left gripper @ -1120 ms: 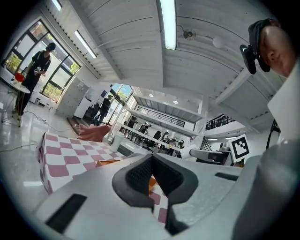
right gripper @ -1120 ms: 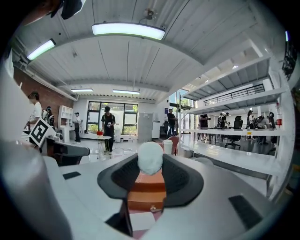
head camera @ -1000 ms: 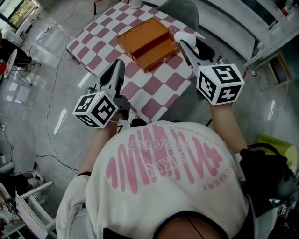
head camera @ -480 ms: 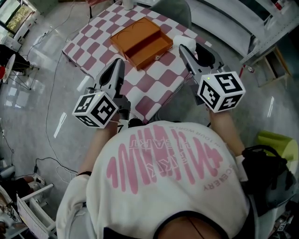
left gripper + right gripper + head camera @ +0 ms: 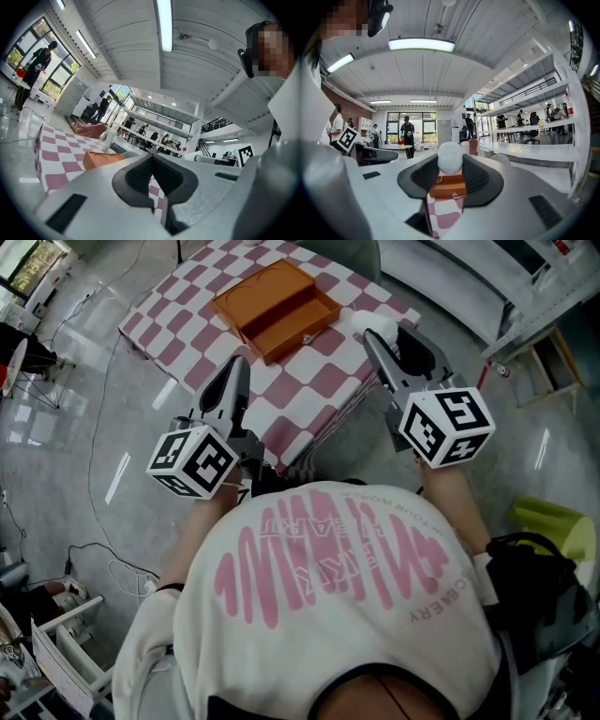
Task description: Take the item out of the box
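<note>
An orange box [image 5: 277, 307] lies open on the pink-and-white checkered table [image 5: 178, 310], its lid flat beside the tray. My right gripper [image 5: 373, 331] hovers past the table's right edge, away from the box, and is shut on a white fluffy ball [image 5: 365, 322]. In the right gripper view the ball [image 5: 450, 157] sits between the pads [image 5: 478, 177], with the box [image 5: 447, 186] beyond it. My left gripper [image 5: 234, 371] hangs off the table's near edge, shut and empty. In the left gripper view its jaw tips [image 5: 152, 161] meet, and the box [image 5: 102, 159] shows to their left.
White shelving [image 5: 525, 287] runs along the right side. A yellow-green bag [image 5: 553, 521] lies on the floor at the right. Cables [image 5: 103, 559] trail across the grey floor at the left. A grey chair [image 5: 352, 254] stands behind the table. People stand far off.
The right gripper has drawn back from the box with the white ball. The table and box have slid up and left in the view. The left gripper has held its place.
</note>
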A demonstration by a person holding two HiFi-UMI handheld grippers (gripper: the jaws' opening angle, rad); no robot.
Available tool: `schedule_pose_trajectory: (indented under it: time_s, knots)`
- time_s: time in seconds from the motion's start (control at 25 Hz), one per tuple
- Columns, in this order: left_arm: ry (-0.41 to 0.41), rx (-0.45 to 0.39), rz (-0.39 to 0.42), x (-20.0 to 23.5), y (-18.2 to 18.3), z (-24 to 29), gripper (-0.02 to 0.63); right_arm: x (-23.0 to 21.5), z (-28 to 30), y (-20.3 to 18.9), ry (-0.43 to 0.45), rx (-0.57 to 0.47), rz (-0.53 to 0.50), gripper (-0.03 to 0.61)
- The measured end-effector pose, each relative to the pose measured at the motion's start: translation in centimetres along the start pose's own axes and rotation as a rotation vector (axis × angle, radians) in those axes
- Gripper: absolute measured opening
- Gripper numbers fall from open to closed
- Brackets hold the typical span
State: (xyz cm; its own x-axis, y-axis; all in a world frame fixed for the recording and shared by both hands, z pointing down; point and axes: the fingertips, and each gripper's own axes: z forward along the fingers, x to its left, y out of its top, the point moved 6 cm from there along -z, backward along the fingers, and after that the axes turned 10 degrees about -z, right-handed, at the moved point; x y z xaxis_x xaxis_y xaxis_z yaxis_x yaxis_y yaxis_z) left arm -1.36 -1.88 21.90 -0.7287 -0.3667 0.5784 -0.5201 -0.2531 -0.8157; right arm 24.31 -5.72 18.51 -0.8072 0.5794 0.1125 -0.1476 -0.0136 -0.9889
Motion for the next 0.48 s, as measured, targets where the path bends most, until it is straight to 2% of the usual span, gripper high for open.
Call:
schedule_pose_trajectory:
  time_s: [0.48]
  knots:
    - [0.047,0.012,-0.021,0.3,-1.3,-1.0,0.008,-0.5,-1.0,-1.4,-0.027,0.007,0.006,0.149]
